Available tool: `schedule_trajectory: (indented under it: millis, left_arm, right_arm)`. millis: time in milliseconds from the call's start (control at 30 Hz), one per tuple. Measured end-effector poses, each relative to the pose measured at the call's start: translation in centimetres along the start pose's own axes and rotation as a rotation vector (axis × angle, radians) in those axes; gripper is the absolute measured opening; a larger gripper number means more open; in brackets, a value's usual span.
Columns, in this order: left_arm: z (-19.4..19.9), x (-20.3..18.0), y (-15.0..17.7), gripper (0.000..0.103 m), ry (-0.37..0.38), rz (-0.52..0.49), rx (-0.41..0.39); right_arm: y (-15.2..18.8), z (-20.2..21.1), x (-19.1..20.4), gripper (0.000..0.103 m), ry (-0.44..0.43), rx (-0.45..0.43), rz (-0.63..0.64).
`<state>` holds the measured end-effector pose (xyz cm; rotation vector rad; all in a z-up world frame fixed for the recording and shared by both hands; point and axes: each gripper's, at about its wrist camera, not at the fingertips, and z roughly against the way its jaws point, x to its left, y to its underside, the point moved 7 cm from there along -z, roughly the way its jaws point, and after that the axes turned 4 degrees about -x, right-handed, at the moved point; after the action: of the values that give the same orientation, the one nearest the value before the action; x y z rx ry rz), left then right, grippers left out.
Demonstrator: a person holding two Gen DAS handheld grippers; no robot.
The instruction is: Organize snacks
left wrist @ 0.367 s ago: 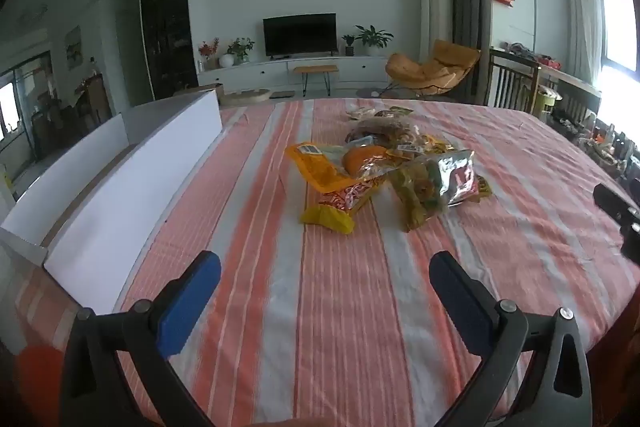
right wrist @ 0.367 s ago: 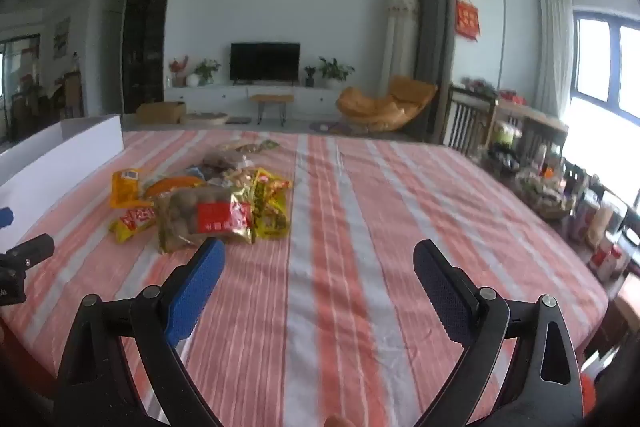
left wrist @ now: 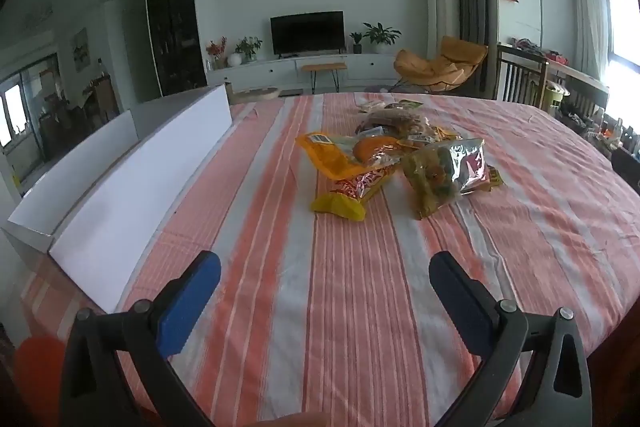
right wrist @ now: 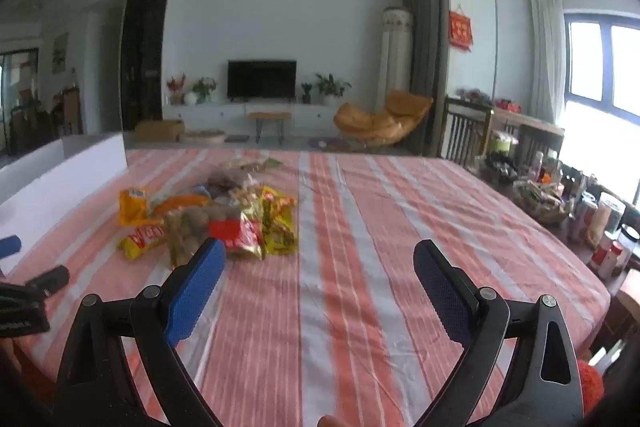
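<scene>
A heap of snack packets [left wrist: 400, 163] lies mid-table on the striped cloth: an orange pouch [left wrist: 328, 157], a yellow-and-red packet [left wrist: 352, 193] and a clear bag of green-brown snacks [left wrist: 444, 173]. The same heap [right wrist: 216, 215] shows left of centre in the right wrist view. My left gripper [left wrist: 325, 269] hovers open over bare cloth, well short of the heap. My right gripper [right wrist: 320, 259] is open too, empty, its left finger just in front of the red-labelled bag [right wrist: 236, 233]. The left gripper's fingertips [right wrist: 10, 246] show at the left edge.
A long white open box [left wrist: 132, 179] lies along the table's left edge. The table [left wrist: 520, 227] wears a pink, orange and white striped cloth. Bottles, jars and baskets [right wrist: 580, 211] crowd a side surface to the right. A living room with a TV lies beyond.
Both grippers have shifted slightly; the right wrist view has drifted left and nearer the heap, and the right gripper has left the left wrist view's right edge. Both stay open and empty.
</scene>
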<state>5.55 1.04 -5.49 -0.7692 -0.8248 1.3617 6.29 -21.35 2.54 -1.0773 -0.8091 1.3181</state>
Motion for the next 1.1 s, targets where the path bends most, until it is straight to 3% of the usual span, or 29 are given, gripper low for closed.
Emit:
schedule_trajectory:
  millis: [167, 333, 567, 800, 967, 1100]
  left_arm:
    - [-0.2, -0.2, 0.4, 0.103, 0.005, 0.006, 0.012]
    - [0.4, -0.3, 0.1, 0.103, 0.006, 0.008, -0.036]
    - [0.0, -0.1, 0.2, 0.103, -0.007, 0.021, -0.026]
    - [-0.1, 0.7, 0.2, 0.103, -0.034, 0.041, -0.021]
    - [-0.8, 0.4, 0.6, 0.103, -0.039, 0.023, 0.013]
    - [-2.1, -0.1, 1.7, 0.103, -0.023, -0.007, 0.089]
  right_arm:
    - [0.2, 0.1, 0.7, 0.097, 0.014, -0.019, 0.024]
    - [0.2, 0.4, -0.4, 0.097, -0.007, -0.051, -0.021]
    - [0.8, -0.3, -0.4, 0.097, -0.127, -0.001, -0.087]
    - [0.4, 0.8, 0.1, 0.097, -0.144, -0.041, -0.054]
    - [0.7, 0.8, 0.0, 0.097, -0.128, -0.032, -0.048]
    - [1.5, -0.1, 0.3, 0.097, -0.14, 0.018, -0.038]
